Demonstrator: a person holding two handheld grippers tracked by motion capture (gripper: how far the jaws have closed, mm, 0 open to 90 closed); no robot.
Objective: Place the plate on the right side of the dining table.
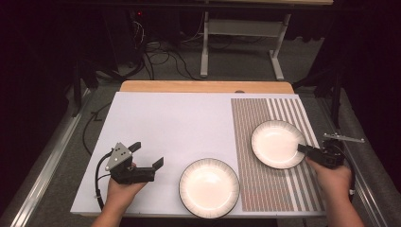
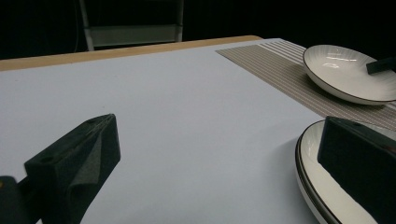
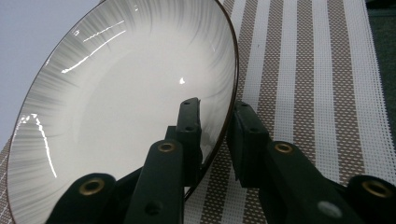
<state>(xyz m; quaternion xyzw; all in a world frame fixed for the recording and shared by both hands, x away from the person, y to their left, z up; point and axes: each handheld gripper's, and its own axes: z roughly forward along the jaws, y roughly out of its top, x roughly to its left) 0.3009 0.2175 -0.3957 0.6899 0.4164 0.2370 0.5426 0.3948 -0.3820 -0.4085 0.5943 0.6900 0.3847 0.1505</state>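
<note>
Two white plates with dark rims lie on the table. The near plate (image 1: 208, 187) (image 2: 314, 177) rests on the white board, just right of my left gripper (image 1: 148, 154) (image 2: 210, 154). That gripper is held low with its jaws wide open and nothing between them; in the left gripper view its right jaw overlaps the near plate's rim. The far plate (image 1: 276, 143) (image 2: 345, 70) (image 3: 116, 112) sits on the striped mat (image 1: 265, 189) (image 3: 317, 93). My right gripper (image 1: 302, 149) (image 3: 215, 116) straddles its right rim, one jaw inside and one outside, with a thin gap showing at the outer jaw.
The white board (image 1: 165, 118) covers most of the table, and a wooden edge (image 1: 203, 86) shows behind it. Cables and a table frame (image 1: 236, 42) lie on the floor beyond. Metal rails run along both sides of the table.
</note>
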